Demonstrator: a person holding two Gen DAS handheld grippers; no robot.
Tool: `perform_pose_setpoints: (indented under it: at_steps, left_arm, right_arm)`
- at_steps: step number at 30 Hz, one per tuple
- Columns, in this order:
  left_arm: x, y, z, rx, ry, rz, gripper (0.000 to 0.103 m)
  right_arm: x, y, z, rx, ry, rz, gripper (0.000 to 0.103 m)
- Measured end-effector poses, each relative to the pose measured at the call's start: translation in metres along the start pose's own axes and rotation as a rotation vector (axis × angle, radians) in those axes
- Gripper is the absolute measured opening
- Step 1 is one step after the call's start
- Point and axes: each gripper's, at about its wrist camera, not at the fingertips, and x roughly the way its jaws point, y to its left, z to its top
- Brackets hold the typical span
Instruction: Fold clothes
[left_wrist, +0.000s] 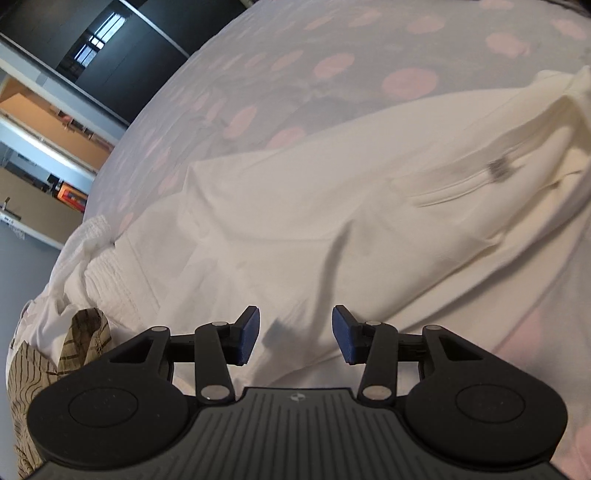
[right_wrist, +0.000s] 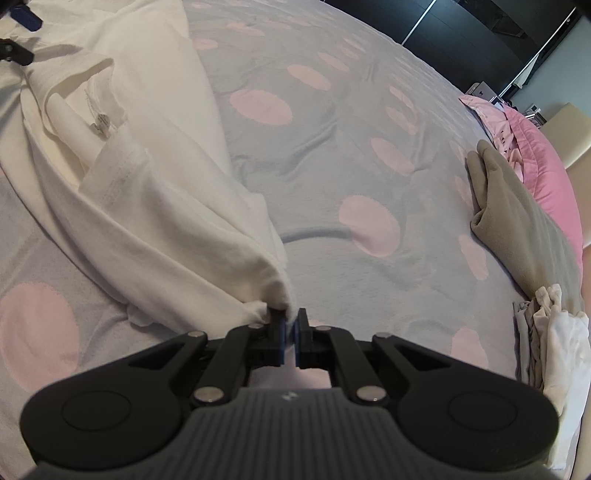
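A cream-white garment (left_wrist: 295, 221) lies spread on a bed with a grey cover with pink dots (left_wrist: 258, 74). My left gripper (left_wrist: 294, 338) is open and empty, just above the garment's near edge. In the right wrist view the same garment (right_wrist: 147, 192) stretches from the far left down to my right gripper (right_wrist: 291, 325), which is shut on the garment's corner and holds it just above the bed cover (right_wrist: 351, 166). A small label (right_wrist: 101, 123) shows inside the garment's neck. The left gripper's tip shows at the top left of the right wrist view (right_wrist: 22, 22).
A pile of white clothes (left_wrist: 92, 258) and a striped brown cloth (left_wrist: 48, 362) lie at the left. A folded grey garment (right_wrist: 517, 221), a pink pillow (right_wrist: 546, 155) and a stack of pale clothes (right_wrist: 554, 343) lie at the right bed edge. Dark wardrobes (left_wrist: 110, 55) stand behind.
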Motion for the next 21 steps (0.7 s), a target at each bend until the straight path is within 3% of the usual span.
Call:
perform_pose_setpoints:
  at_steps: [3, 12, 17, 21]
  left_arm:
    - [0.007, 0.001, 0.001, -0.013, 0.024, -0.019, 0.041]
    - [0.026, -0.007, 0.001, -0.061, 0.101, -0.07, 0.009]
    - [0.016, -0.006, 0.005, -0.118, 0.095, -0.029, 0.004]
    - [-0.005, -0.001, 0.004, -0.19, 0.044, 0.028, 0.003]
  right_arm:
    - [0.003, 0.0, -0.001, 0.005, -0.003, 0.0, 0.006]
    - [0.004, 0.001, -0.003, 0.005, -0.018, 0.004, 0.008]
    - [0.002, 0.001, -0.005, 0.006, -0.027, 0.004, 0.008]
    - [-0.004, -0.002, -0.005, 0.029, -0.044, -0.01, 0.006]
